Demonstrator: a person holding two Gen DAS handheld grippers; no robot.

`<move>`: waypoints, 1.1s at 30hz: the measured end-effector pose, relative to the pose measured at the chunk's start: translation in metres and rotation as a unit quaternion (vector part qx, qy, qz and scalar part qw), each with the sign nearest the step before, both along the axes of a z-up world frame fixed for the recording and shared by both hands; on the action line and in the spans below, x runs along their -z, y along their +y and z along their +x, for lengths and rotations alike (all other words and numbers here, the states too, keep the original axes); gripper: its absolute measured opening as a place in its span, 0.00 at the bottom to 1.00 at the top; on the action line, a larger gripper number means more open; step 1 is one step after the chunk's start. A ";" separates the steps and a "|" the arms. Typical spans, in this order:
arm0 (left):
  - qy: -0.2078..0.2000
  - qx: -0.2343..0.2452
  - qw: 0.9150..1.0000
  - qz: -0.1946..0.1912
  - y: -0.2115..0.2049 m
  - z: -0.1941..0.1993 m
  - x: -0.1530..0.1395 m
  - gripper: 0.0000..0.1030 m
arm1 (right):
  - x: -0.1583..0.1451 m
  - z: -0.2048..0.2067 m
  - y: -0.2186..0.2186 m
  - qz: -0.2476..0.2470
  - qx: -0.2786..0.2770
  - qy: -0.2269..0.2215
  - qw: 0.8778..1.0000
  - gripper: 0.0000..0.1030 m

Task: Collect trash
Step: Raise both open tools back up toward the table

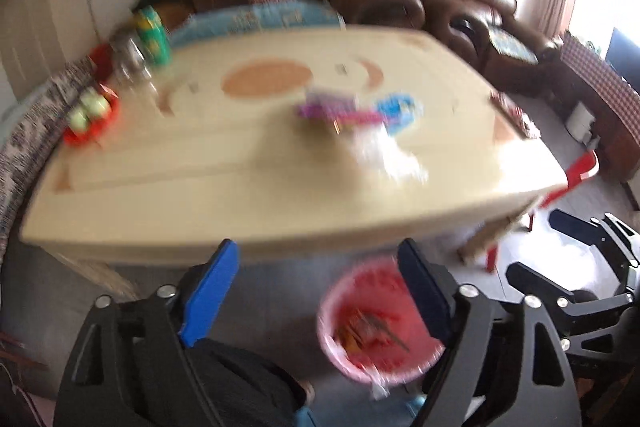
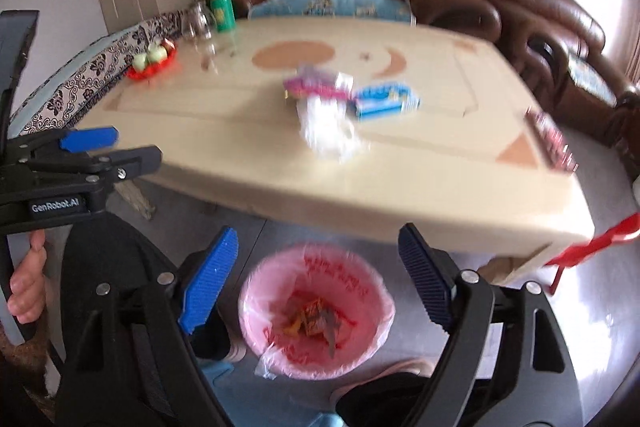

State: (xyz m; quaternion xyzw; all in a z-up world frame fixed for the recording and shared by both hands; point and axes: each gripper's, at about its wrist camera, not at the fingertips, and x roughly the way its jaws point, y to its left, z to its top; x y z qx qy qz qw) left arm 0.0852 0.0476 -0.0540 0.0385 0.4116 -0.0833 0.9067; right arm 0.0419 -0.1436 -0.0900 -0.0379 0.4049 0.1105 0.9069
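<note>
Both grippers, left (image 1: 320, 291) & right (image 2: 320, 279), jaws spread, nothing between.
Pink-lined round trash bin (image 2: 316, 311) on floor below; wrappers (image 2: 352, 99) on far beige table (image 2: 400, 187).

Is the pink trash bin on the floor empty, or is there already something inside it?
Not empty. The pink trash bin already holds some wrappers at the bottom of its pink bag; most of the bin is unfilled.
</note>
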 end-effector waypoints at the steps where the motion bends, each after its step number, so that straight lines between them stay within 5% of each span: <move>1: -0.011 -0.008 1.000 -0.003 0.003 -0.002 -0.011 0.81 | -0.009 -0.002 0.001 -0.002 0.003 -0.013 1.000 0.80; 13: -0.056 -0.034 0.998 -0.006 0.006 -0.016 -0.055 0.87 | -0.071 -0.015 0.008 -0.008 0.005 -0.091 0.996 0.84; 33: -0.028 -0.037 0.999 0.000 0.009 0.021 -0.032 0.89 | -0.074 0.009 0.013 -0.003 0.007 -0.091 0.996 0.85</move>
